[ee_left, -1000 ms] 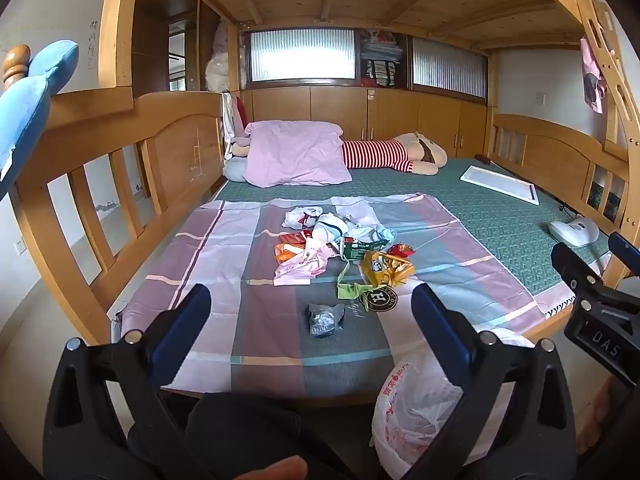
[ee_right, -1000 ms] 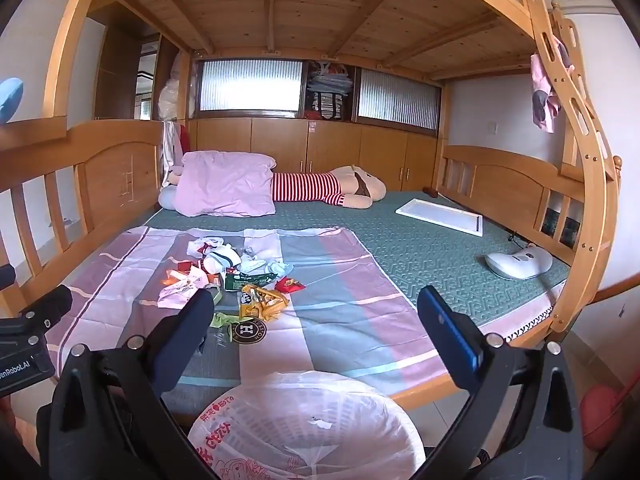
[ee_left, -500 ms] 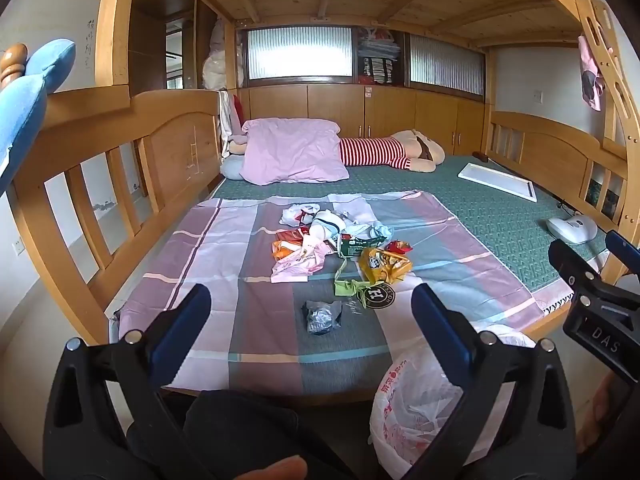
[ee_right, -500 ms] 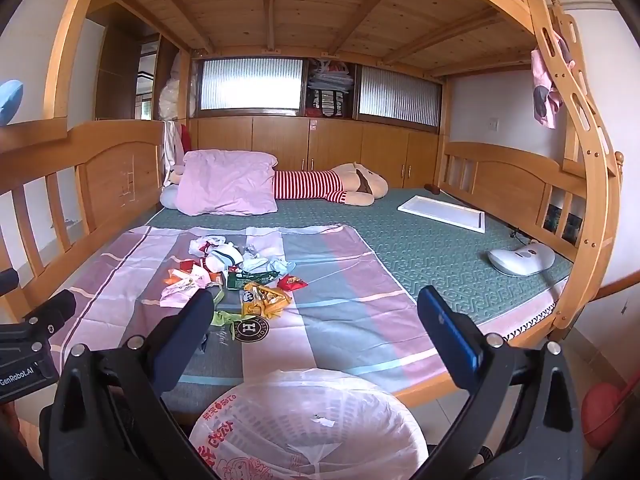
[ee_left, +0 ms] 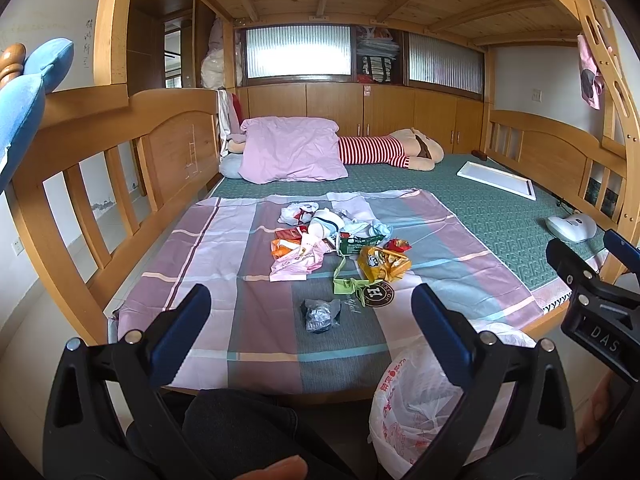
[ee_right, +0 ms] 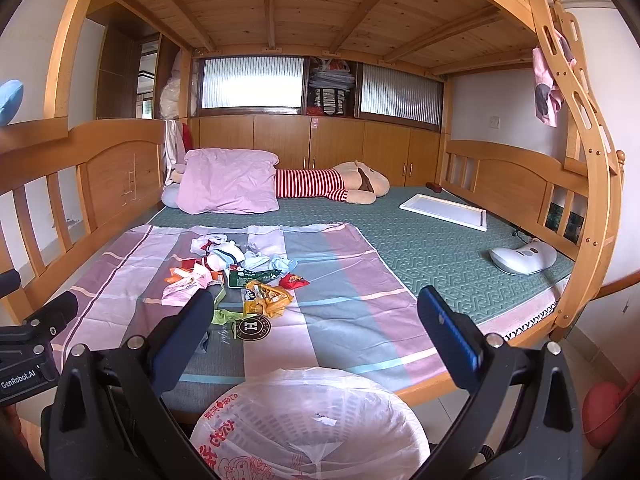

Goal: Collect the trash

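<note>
left wrist view: trash pile (ee_left: 340, 244), loose wrappers and crumpled bags, on the pink-and-grey striped sheet (ee_left: 224, 264), mid-bed. items: white crumpled bags at the far side; pink plastic bag (ee_left: 294, 264) at the near left; green packet (ee_left: 354, 245); small red wrapper (ee_left: 398, 245) at the right; yellow snack bag (ee_left: 382, 264); lime green strip (ee_left: 346, 285); round dark badge with letter h (ee_left: 376, 293), just beside the strip; dark crumpled wrapper (ee_left: 320, 315), apart from the pile, nearest the bed's near edge.
white bin, lined with a printed plastic bag (ee_left: 416, 396), on the floor below the near edge of the bed, right of centre.
left gripper (ee_left: 310, 332): fingers spread wide, nothing between them, short of the bed edge, dark wrapper in line between the tips.
right gripper (ee_right: 316, 328): fingers spread wide, nothing held, above the bin liner (ee_right: 308, 424); pile (ee_right: 236, 276) lies far left of it.
surroundings: green mat (ee_left: 480, 216) under the sheet; pink pillow (ee_left: 292, 148) and striped plush toy (ee_left: 392, 152) at the far end; white flat panel (ee_left: 496, 180) and white handheld appliance (ee_left: 570, 227) at the right; wooden bunk frame (ee_left: 120, 184); red object (ee_right: 604, 412) on the floor, far right in the right wrist view.
</note>
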Demonstrator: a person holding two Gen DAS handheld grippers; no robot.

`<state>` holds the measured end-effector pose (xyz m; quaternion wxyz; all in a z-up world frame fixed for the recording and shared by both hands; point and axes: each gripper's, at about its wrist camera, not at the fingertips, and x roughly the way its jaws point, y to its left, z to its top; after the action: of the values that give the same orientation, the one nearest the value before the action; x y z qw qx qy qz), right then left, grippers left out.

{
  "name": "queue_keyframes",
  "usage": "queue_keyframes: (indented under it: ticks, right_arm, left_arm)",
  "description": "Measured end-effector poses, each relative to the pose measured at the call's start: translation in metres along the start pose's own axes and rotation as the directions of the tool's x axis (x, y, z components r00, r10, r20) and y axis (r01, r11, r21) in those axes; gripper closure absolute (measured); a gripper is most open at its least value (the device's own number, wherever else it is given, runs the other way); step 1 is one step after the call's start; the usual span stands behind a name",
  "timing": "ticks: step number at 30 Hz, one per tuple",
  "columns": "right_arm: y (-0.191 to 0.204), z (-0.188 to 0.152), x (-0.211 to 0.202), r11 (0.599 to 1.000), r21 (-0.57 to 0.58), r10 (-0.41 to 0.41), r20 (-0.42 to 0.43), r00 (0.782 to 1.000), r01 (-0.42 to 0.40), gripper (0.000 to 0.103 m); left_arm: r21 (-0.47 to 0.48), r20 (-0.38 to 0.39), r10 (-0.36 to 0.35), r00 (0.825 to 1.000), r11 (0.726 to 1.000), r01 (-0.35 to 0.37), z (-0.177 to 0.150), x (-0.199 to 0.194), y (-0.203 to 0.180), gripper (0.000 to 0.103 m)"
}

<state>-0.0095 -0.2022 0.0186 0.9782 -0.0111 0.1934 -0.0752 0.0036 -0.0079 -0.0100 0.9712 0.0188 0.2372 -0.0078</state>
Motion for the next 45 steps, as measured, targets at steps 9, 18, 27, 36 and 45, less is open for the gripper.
queue_keyframes:
  ticks: [9, 18, 27, 36, 45]
  right_arm:
    - [0.0021, 0.0001, 0.0017, 1.000, -0.004, 0.006, -0.006, 1.000, -0.006, 0.003]
    - [0.0050, 0.0014, 0.0019, 1.000, -0.017, 0.018, -0.008, 1.000, -0.018, 0.003]
    - [0.0063, 0.0024, 0.0007, 0.999, -0.024, 0.023, -0.004, 1.000, -0.024, 0.003]
    - [0.0069, 0.0020, 0.0008, 0.999, -0.021, 0.026, -0.007, 1.000, -0.027, 0.003]
    - [0.0072, 0.0015, 0.0009, 0.999, -0.021, 0.026, -0.007, 1.000, -0.026, 0.003]
  left_arm:
    - [0.004, -0.004, -0.002, 1.000, 1.000, 0.002, -0.0008, 0.0017, -0.0016, 0.003]
    - [0.005, -0.006, -0.003, 1.000, 1.000, 0.003, -0.0017, 0.0024, -0.0029, 0.003]
    - [0.008, -0.011, -0.007, 1.000, 1.000, 0.007, -0.0038, 0.0019, -0.0042, 0.003]
    - [0.008, -0.014, -0.008, 1.000, 1.000, 0.008, -0.0043, 0.0014, -0.0033, 0.003]
    - [0.008, -0.017, -0.008, 1.000, 1.000, 0.008, -0.0036, 0.0018, -0.0025, 0.003]
